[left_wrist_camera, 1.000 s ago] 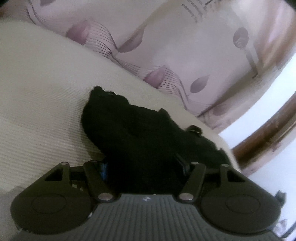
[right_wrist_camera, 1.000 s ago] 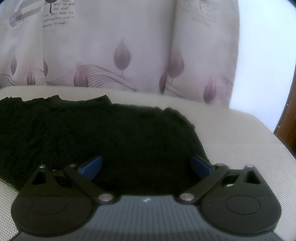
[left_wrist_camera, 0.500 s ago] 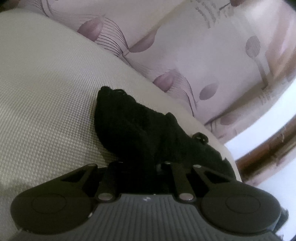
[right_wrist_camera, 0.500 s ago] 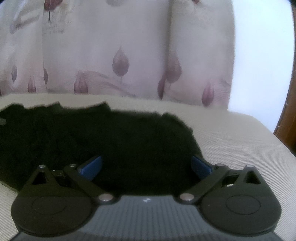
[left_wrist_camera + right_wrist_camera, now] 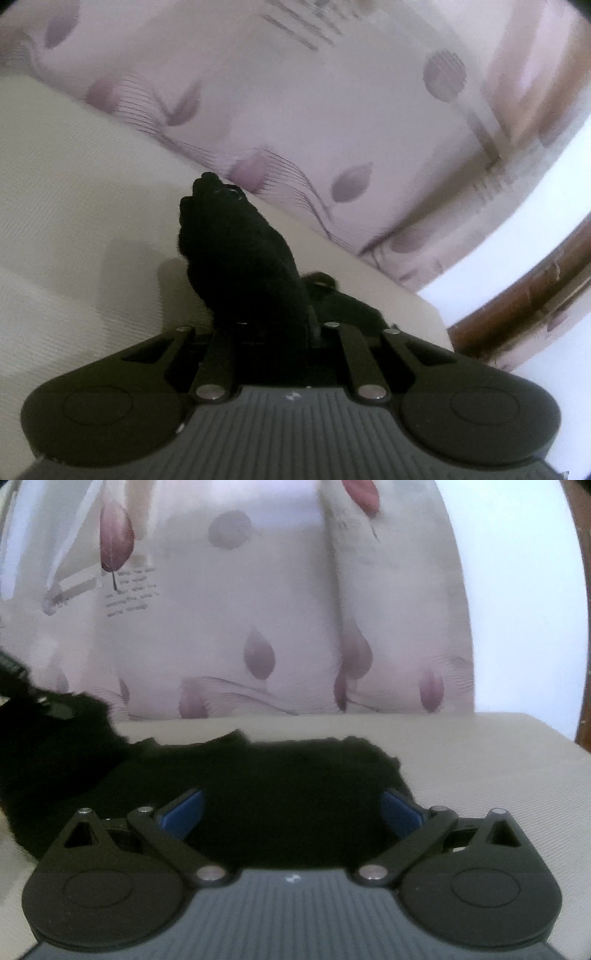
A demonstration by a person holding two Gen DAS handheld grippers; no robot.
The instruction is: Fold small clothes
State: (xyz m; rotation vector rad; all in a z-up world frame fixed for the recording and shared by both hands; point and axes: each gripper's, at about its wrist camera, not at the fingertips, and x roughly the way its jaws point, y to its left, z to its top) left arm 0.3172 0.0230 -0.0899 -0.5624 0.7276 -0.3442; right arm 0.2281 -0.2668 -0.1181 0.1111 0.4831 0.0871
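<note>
Where the leaf-patterned curtain [image 5: 258, 627] hangs behind it, a cream woven surface [image 5: 74, 206], possibly a desk or a cushion, carries the black garment [image 5: 266, 775], with white wall [image 5: 524, 609] and brown wood trim [image 5: 524, 306] to the right. One end of the garment rises in a bunched peak, pinched in the left claw [image 5: 273, 328]. Over the flat part, the right claw [image 5: 291, 808] stands wide, blue pads [image 5: 183, 808] apart, holding nothing.
</note>
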